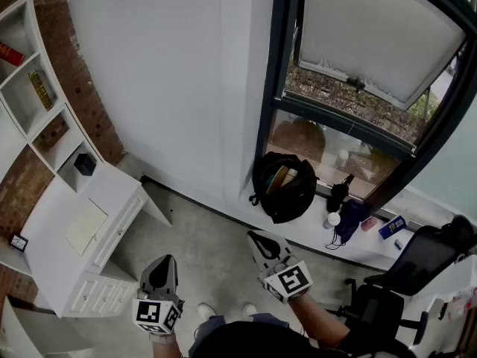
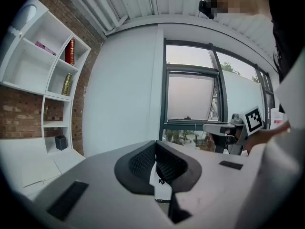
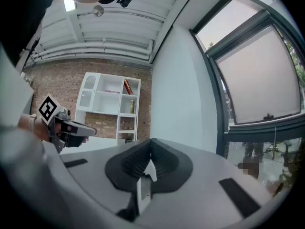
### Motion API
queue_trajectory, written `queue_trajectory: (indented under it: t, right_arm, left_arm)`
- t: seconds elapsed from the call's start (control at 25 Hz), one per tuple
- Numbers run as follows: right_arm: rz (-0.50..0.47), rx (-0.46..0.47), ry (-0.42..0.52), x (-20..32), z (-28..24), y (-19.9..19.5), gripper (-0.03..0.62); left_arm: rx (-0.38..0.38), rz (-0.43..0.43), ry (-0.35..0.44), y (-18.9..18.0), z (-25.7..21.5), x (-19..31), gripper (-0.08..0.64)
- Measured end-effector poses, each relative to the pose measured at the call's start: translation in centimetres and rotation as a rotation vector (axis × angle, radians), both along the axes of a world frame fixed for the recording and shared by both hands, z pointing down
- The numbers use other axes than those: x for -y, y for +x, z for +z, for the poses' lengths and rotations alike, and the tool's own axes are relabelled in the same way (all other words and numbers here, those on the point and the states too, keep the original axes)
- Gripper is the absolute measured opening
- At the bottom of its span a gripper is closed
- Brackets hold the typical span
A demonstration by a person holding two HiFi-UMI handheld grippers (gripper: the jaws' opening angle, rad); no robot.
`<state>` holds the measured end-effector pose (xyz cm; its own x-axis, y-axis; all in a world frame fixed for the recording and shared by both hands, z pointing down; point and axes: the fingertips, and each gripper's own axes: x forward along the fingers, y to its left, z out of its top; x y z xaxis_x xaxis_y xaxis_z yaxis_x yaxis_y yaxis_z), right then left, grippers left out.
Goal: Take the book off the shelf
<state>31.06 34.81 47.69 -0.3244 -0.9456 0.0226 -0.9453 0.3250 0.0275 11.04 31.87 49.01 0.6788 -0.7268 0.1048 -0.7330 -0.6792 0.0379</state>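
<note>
- Head view, the room: grey floor (image 1: 201, 248), a plain white wall, and on the left a brick wall (image 1: 82, 88) with a white shelf (image 1: 33, 136) against it.
- The red book (image 1: 10, 54) sits in an upper cubby of that shelf. The gold book (image 1: 41, 89) is in the cubby right below it, and a black box (image 1: 85, 164) is lower down.
- A white desk (image 1: 56, 263) stands under the shelf with a paper (image 1: 86, 227) lying flat on it.
- On the right side there's a big window (image 1: 373, 58) and a black backpack (image 1: 283, 187) on the ledge below it. An office chair (image 1: 406, 271) is in the bottom right corner.
- Both grippers are low in the frame over the floor, well apart from the shelf. The left gripper (image 1: 160, 263) points up the frame, and the right gripper (image 1: 257, 237) angles toward the upper left.
- Left gripper view: it's held about level, aimed at the white wall between the shelf and the window.
- Its jaws are pressed together with nothing between them.
- The red book stands upright high on the left, with the gold book one cubby under it.
- The right gripper shows at the right edge of this view, in front of the window.
- Right gripper view: it's held level too, with the jaws closed tight and nothing in them.
- The shelf is far off on the brick wall with both books on it.
- The left gripper shows at the left edge of this view, held in a hand (image 3: 40, 128).
</note>
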Motion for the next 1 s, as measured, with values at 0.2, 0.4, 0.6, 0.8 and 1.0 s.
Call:
queue_trajectory:
  t: [0.2,0.4,0.6,0.8,1.0]
  right_arm:
    - [0.012,-0.003,0.019,0.6,-0.6,0.6,0.017]
    - [0.038,-0.012,0.033,2.9,-1.7,-1.3,0.017]
    - [-0.030,0.028,0.060,6.4,-2.9,-7.3,0.018]
    - [-0.060,-0.022,0.089,9.7,-3.4,-13.5,0.018]
    - [-0.068,-0.035,0.086,11.8,-2.8,-17.3,0.018]
  left_arm:
    - [0.008,0.032,0.001,0.5,-0.1,0.7,0.008]
    - [-0.006,0.028,0.010,-1.8,-0.6,3.0,0.008]
    - [-0.022,0.020,0.056,-6.8,-1.7,6.1,0.008]
    - [-0.058,0.007,0.080,-12.8,-2.8,9.5,0.008]
    - [-0.058,-0.009,0.084,-16.5,-2.2,11.8,0.008]
